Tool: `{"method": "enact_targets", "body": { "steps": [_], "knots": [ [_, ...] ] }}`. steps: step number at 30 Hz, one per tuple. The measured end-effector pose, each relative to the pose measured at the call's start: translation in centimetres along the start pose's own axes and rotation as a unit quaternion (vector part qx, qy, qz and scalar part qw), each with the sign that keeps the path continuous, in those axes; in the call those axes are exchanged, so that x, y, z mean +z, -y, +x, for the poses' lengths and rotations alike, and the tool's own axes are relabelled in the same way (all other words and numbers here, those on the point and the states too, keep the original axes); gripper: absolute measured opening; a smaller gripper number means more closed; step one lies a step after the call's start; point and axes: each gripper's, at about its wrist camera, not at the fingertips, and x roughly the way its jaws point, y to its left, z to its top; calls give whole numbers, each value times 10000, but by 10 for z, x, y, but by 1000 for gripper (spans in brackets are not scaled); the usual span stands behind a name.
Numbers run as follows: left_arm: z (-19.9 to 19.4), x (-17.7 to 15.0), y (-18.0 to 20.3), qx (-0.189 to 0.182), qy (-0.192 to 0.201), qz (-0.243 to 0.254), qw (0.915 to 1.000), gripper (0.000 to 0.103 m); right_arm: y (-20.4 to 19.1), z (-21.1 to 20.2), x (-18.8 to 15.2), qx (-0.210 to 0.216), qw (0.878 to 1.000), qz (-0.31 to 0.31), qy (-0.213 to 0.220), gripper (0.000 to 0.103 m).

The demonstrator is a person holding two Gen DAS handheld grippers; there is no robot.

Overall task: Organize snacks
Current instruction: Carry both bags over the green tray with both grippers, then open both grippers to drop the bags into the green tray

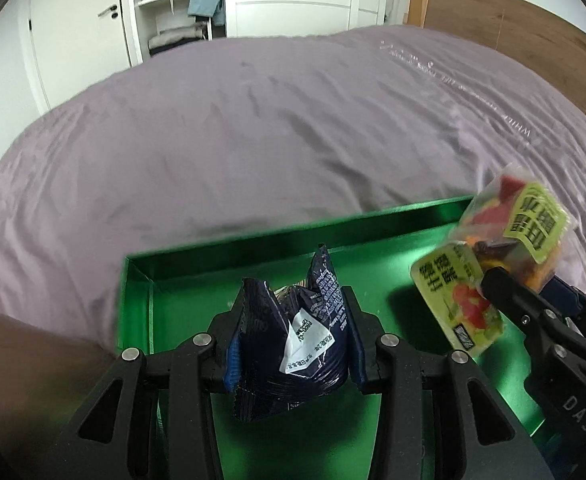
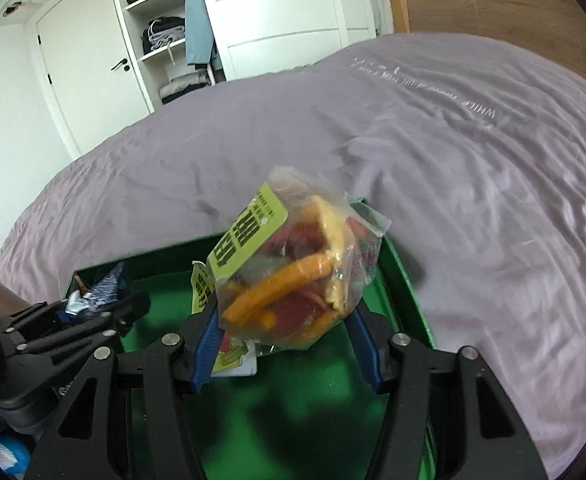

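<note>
A shallow green tray [image 1: 253,240] lies on the bed, also in the right wrist view [image 2: 409,280]. My left gripper [image 1: 293,320] is shut on a crumpled dark blue snack packet [image 1: 301,344] and holds it over the tray's left half. My right gripper [image 2: 285,320] is shut on a clear bag of dried fruit with yellow-green labels [image 2: 293,264] over the tray's right side. From the left wrist view, that bag [image 1: 505,248] and the right gripper [image 1: 517,292] show at the right. In the right wrist view, the left gripper [image 2: 105,312] and blue packet [image 2: 101,292] show at the left.
The tray sits on a wide bed with a wrinkled mauve cover [image 1: 253,120]. A wooden headboard [image 1: 513,28] stands at the far right. A white wardrobe with open shelves of folded clothes [image 1: 173,12] and a white door [image 2: 89,68] stand behind the bed.
</note>
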Motion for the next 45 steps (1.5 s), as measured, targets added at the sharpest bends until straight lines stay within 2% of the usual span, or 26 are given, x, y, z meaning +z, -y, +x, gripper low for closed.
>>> {"method": "enact_targets", "body": {
  "steps": [7, 9, 10, 11, 12, 14, 19, 27, 33, 40, 45],
  "knots": [
    [5, 2, 0, 30, -112, -35, 9999, 38, 1, 2, -2, -45, 9999, 36, -96, 27],
    [5, 3, 1, 63, -111, -32, 9999, 41, 2, 2, -1, -118, 9998, 53, -117, 41],
    [5, 4, 2, 31, -114, -34, 9999, 43, 3, 1, -1, -127, 9998, 79, -122, 57],
    [4, 4, 3, 34, -110, -19, 9999, 49, 4, 0, -1, -142, 9998, 112, -119, 73],
    [4, 4, 3, 66, -95, -12, 9999, 57, 6, -2, -1, -158, 9997, 141, -102, 77],
    [2, 4, 6, 112, -46, -9, 9999, 64, 8, -6, -1, -132, 9997, 183, -91, 77],
    [-9, 5, 9, 10, -71, -85, 9999, 66, 8, -28, 2, -144, 9998, 160, -3, 78],
    [-60, 10, 21, -2, 177, -11, 9998, 66, 16, -108, 5, -235, 9977, 408, 488, 80],
    [-118, 11, 36, -169, 373, 124, 9991, 66, 19, -171, -2, -336, 9956, 545, 691, 87],
    [-203, 8, 53, -301, 743, 414, 9959, 66, 15, -243, -17, -332, 9925, 753, 907, 88],
    [-276, 3, 49, -363, 1136, 542, 9914, 68, 3, -305, -28, -216, 9882, 883, 1236, 88]
  ]
}}
